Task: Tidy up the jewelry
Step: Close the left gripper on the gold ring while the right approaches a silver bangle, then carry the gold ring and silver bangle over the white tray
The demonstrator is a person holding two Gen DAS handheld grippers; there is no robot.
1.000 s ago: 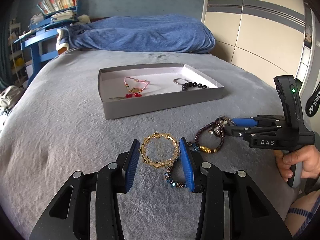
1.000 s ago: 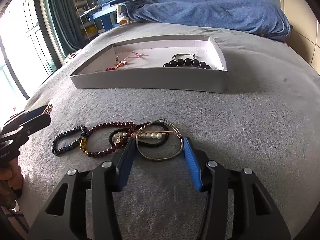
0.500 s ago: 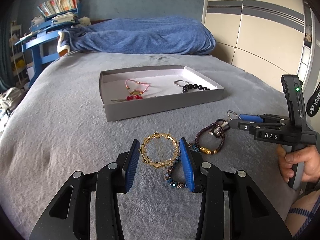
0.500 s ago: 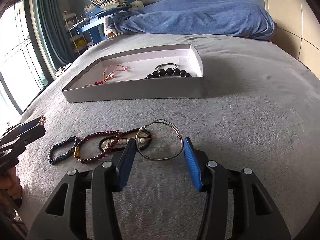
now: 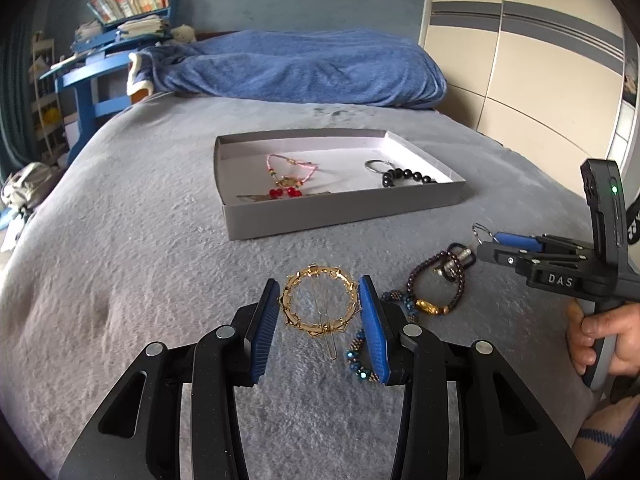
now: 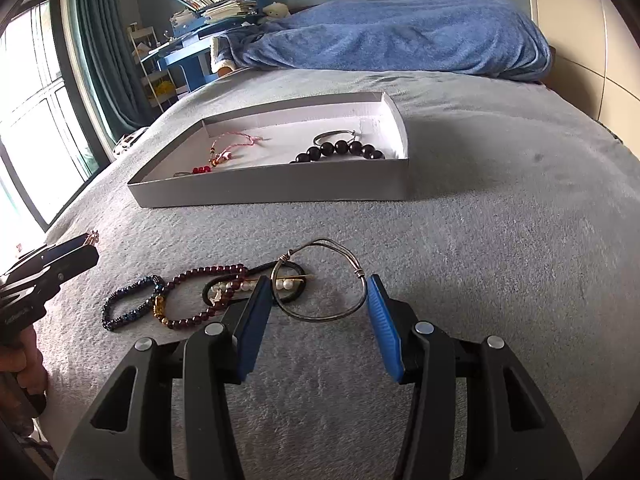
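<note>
My left gripper [image 5: 319,320] is shut on a gold filigree hair ring [image 5: 319,305] with its pin, held just above the grey bedcover. My right gripper [image 6: 318,312] is shut on a silver wire bangle [image 6: 320,280], lifted off the bed; it also shows in the left wrist view [image 5: 486,238]. A maroon bead bracelet [image 6: 200,292], a blue bead bracelet [image 6: 130,300] and a black hair tie with pearls [image 6: 248,284] lie on the bed. The grey tray [image 5: 348,210] ahead holds a pink cord bracelet [image 5: 292,168], a black bead bracelet [image 5: 404,176] and a ring.
A blue blanket [image 5: 296,68] lies at the bed's head. A blue desk with books [image 5: 112,40] stands at far left and a wardrobe [image 5: 520,60] at right. A window with curtains [image 6: 48,100] is on the left.
My right gripper has lifted the silver bangle off the pile and drawn back to the right. My left gripper has kept its hold on the gold ring and hardly moved.
</note>
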